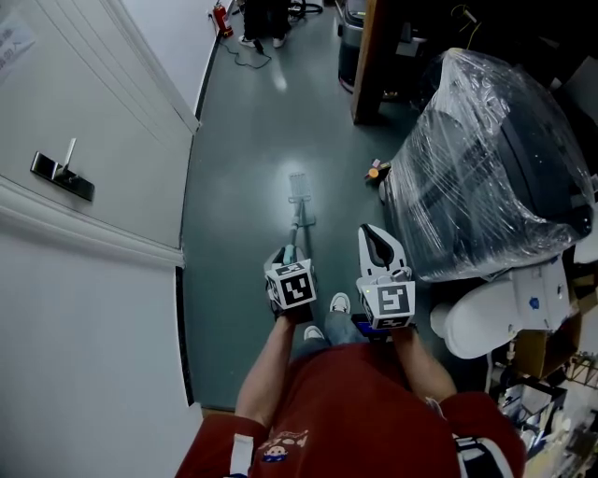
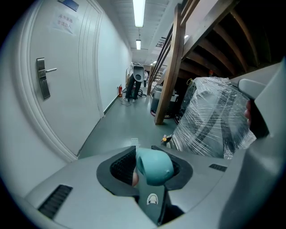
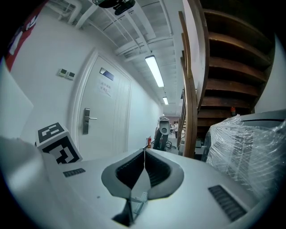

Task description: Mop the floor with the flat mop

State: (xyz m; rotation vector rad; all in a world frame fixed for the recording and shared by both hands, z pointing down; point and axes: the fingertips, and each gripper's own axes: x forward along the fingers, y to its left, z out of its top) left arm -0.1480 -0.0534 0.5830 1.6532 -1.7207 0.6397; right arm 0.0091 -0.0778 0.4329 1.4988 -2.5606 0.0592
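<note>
The flat mop's pale head (image 1: 298,186) lies on the grey-green floor ahead of me, and its thin pole (image 1: 295,227) runs back to my left gripper (image 1: 286,255). That gripper is shut on the mop's teal handle end (image 2: 153,167), which fills the gap between the dark pads (image 2: 121,166). In the left gripper view the mop head (image 2: 133,142) shows just past the jaws. My right gripper (image 1: 374,240) hangs beside the pole, to its right and apart from it. Its pads (image 3: 129,170) meet in a closed line with nothing between them.
A white door with a lever handle (image 1: 62,172) lines the left wall. A large plastic-wrapped bulk (image 1: 486,177) crowds the right, with a small orange item (image 1: 376,171) on the floor beside it. A wooden post (image 1: 369,65) stands ahead on the right. A red extinguisher (image 1: 221,19) stands far down the corridor.
</note>
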